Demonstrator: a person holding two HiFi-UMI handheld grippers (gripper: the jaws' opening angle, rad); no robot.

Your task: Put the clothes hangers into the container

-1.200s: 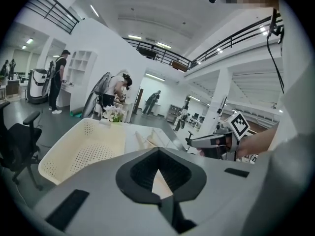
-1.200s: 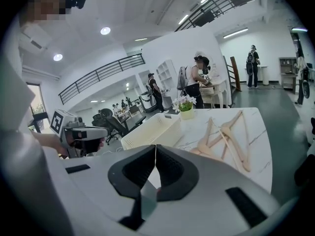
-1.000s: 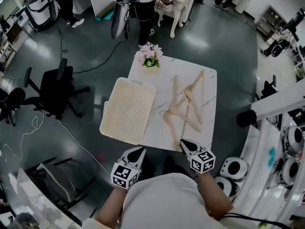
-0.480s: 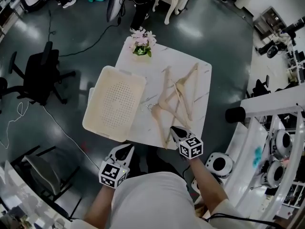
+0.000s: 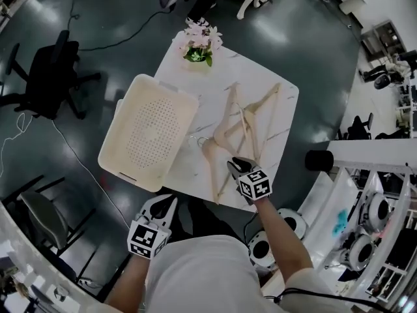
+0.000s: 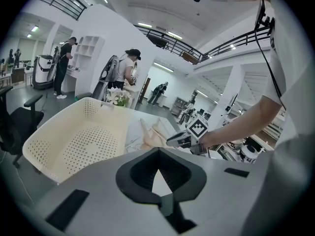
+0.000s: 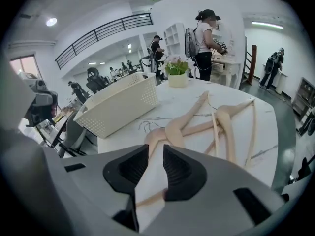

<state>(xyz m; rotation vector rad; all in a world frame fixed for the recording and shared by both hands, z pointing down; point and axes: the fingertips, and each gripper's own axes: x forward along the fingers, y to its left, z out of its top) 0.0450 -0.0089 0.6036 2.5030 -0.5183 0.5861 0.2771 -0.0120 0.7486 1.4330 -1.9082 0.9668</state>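
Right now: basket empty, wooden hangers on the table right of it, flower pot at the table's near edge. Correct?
No: the flower pot stands at the table's far corner, per the head view. The basket is empty, and the wooden hangers lie on the table right of it.

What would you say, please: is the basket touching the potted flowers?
Apart. The head view shows a strip of bare table between the basket and the potted flowers.
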